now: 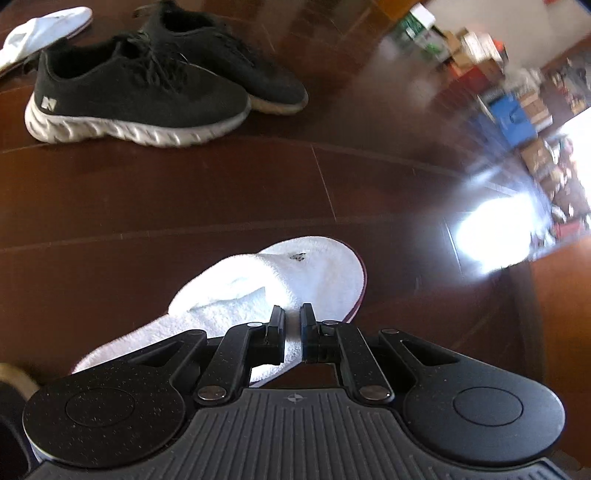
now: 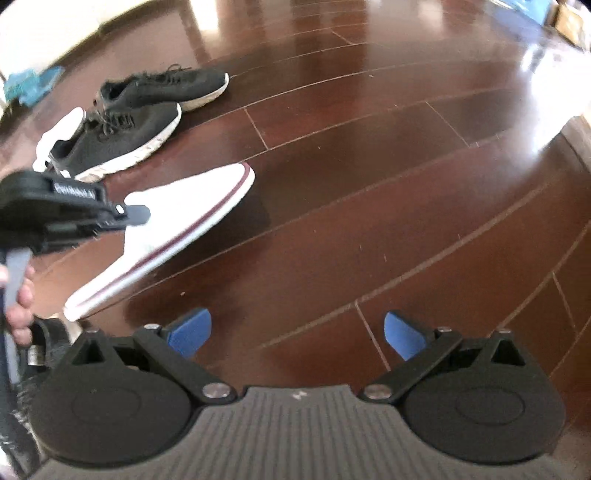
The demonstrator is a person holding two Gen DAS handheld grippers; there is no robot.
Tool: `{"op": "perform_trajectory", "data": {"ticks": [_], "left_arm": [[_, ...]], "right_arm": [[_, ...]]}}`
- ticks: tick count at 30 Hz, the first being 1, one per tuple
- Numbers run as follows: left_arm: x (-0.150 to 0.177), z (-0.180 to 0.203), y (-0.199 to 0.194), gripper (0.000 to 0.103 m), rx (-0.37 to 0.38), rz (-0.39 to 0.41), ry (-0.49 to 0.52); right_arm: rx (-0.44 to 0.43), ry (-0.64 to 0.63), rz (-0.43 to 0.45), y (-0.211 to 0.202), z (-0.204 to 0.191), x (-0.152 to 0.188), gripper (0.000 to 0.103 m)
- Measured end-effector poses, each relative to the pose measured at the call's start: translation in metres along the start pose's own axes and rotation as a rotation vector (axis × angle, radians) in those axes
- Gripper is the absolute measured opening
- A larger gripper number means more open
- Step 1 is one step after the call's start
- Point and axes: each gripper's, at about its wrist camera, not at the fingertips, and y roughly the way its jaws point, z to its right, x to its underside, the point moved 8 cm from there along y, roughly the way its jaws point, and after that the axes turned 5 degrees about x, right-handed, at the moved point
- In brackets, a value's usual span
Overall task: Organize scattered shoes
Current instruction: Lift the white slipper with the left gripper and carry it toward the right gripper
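We've got the white slipper [image 1: 280, 284] lifted off the floor [image 1: 184, 206] at lower centre, left claw [image 1: 293, 325] clamped on its terry upper | right claw [image 2: 297, 332] spread apart, holding nothing | next, likely: carry it to its mate [image 1: 40, 33] upper left, beside the black sneakers [image 1: 140, 92] | mate's cut off; far room blurred.

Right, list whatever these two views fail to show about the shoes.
- Second white slipper: cut off by the left wrist view's edge; in the right wrist view the sneakers hide most of it.
- Held slipper: its heel hidden behind the left gripper.
- Shelf items: motion-blurred.
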Motion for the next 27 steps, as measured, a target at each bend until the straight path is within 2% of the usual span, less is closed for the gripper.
{"op": "perform_trajectory", "data": {"ticks": [10,21,27], "left_arm": [[0.068,0.028,-0.018,0.01,0.01,-0.054,0.057],[0.161,0.069,-0.018,0.01,0.04,-0.172,0.098],[0.21,0.101,-0.009,0.01,0.063,-0.242,0.157]], "right_arm": [[-0.033,0.132,-0.01,-0.033,0.02,0.068,0.102],[0.073,0.297,-0.044,-0.063,0.088,0.177,0.102],[0.127,0.407,-0.062,-0.074,0.123,0.211,0.102]]}}
